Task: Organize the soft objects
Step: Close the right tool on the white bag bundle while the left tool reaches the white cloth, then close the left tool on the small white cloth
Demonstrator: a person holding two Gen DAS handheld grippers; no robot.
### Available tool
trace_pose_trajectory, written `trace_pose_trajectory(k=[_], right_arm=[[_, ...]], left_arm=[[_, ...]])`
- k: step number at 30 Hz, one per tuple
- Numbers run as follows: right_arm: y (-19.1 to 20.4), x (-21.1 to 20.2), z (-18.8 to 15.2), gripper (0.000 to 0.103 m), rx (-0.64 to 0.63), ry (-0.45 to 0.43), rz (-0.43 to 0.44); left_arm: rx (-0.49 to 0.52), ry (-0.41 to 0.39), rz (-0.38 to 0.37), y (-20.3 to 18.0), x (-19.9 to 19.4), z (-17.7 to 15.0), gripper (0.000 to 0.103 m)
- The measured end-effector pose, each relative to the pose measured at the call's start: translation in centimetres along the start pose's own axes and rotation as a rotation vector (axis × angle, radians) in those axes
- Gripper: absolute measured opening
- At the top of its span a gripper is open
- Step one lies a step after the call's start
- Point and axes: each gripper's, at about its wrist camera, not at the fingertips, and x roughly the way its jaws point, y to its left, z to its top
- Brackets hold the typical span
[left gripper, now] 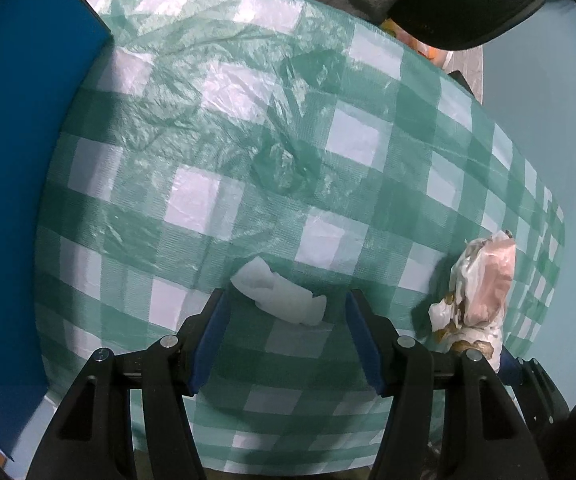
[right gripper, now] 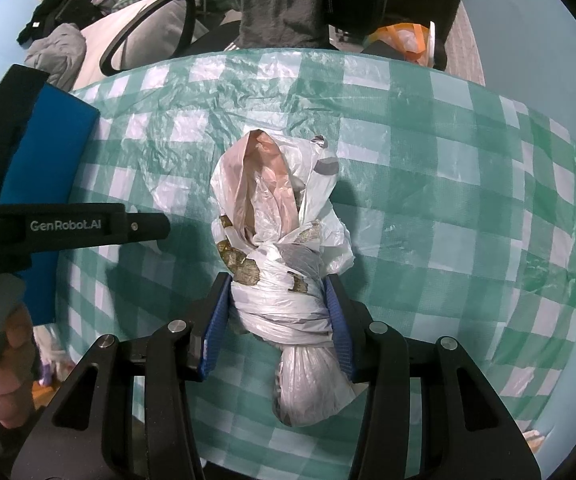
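A crumpled white tissue (left gripper: 281,294) lies on the green checked tablecloth (left gripper: 247,140), just ahead of and between the tips of my left gripper (left gripper: 285,312), which is open and empty. My right gripper (right gripper: 277,300) is shut on a knotted bundle of white plastic bags (right gripper: 279,240) with pinkish plastic inside. The bundle also shows in the left wrist view (left gripper: 476,292) at the right, near the table's edge. The left gripper shows in the right wrist view (right gripper: 47,184), held by a hand.
A blue panel (left gripper: 19,160) stands at the left of the table. Black chairs (right gripper: 147,32), grey clothes (right gripper: 57,56) and an orange bag (right gripper: 408,38) lie beyond the far edge. The cloth (right gripper: 448,160) is wrinkled in the middle.
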Motion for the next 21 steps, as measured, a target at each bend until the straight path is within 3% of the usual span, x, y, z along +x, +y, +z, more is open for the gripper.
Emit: trace_pose_trajectory(k=[1,6,21], right_arm=[[0.0,0.0,0.0,0.046,-0.001,0.000,0.001],[0.0,0.0,-0.1,0.046,-0.002,-0.001,0.004],[0.3,-0.9,-0.4,0.046,-0.002,-0.022,0.004]], left_arm=[[0.003,-0.004,0.001,-0.2,0.0,-0.1,0.058],[0.021,-0.016,0.013,-1.1,0.0,0.1,0.028],[0.124,-0.080,0.042,-1.0,-1.9,-1.5,0.023]])
